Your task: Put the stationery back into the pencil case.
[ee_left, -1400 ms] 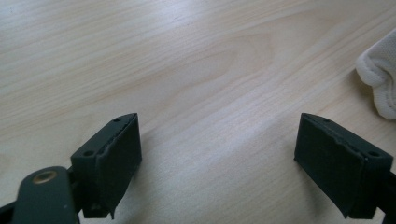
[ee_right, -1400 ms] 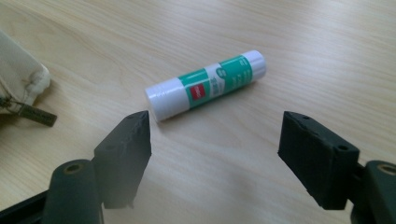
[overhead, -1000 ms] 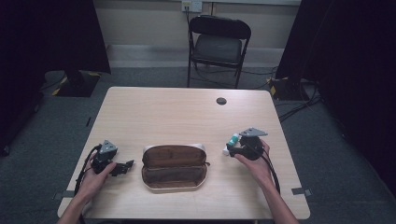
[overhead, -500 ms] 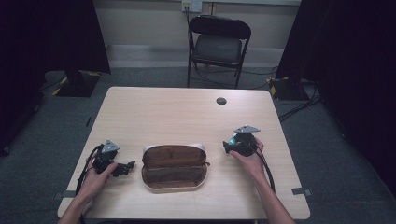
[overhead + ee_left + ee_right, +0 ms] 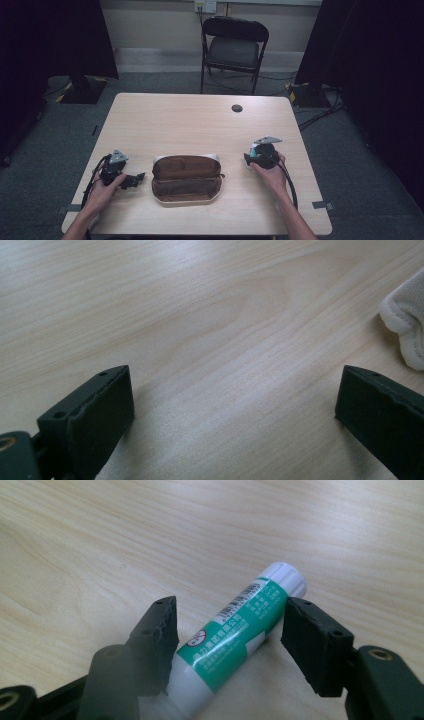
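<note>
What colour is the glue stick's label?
Green, with white ends, on the glue stick; the right gripper view shows it best.

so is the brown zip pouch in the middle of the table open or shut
Open. The brown zip pouch lies spread flat on the pale wooden table with both halves apart, showing its brown lining; nothing visible inside.

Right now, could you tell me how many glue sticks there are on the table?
1. The glue stick lies on the table between the right gripper jaws, right of the open pouch.
</note>
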Demonstrator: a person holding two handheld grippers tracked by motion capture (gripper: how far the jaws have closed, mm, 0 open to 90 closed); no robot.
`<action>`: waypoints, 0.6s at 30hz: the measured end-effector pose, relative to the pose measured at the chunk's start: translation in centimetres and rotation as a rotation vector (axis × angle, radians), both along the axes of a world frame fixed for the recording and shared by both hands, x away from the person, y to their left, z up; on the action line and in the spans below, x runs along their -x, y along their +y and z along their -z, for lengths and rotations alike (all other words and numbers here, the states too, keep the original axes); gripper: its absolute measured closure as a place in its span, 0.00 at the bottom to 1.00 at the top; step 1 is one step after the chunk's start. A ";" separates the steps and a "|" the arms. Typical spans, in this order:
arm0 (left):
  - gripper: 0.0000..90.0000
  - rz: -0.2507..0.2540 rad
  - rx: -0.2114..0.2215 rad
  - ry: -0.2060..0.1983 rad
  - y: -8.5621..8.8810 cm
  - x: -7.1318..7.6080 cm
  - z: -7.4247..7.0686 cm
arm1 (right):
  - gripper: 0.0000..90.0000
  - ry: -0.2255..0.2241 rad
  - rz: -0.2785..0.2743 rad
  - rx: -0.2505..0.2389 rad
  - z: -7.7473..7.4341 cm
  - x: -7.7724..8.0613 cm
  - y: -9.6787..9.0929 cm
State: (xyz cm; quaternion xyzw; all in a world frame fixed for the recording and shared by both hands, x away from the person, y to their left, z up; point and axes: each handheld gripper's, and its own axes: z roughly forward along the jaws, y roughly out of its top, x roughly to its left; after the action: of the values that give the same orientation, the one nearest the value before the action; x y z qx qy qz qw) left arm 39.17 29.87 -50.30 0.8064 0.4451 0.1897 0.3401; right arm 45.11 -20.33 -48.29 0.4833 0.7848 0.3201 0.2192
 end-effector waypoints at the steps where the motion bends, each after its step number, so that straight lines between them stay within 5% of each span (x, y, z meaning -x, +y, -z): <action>1: 0.02 0.000 0.000 0.000 0.0 0.0 0.0 | 0.46 0.008 0.001 -0.004 0.0 0.1 -0.1; 11: 0.02 -0.003 0.001 0.000 0.0 0.0 0.0 | 0.71 0.018 -0.012 0.004 -0.3 0.6 -0.8; 18: 0.01 0.001 -0.002 0.004 0.0 -0.1 0.0 | 0.71 0.035 -0.054 -0.014 -0.2 0.7 -1.1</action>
State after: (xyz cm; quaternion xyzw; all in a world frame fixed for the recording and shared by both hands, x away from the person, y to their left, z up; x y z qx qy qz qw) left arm 39.22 29.82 -50.30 0.8073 0.4452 0.1885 0.3385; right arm 44.39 -21.44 -48.09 0.4688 0.7991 0.3230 0.1933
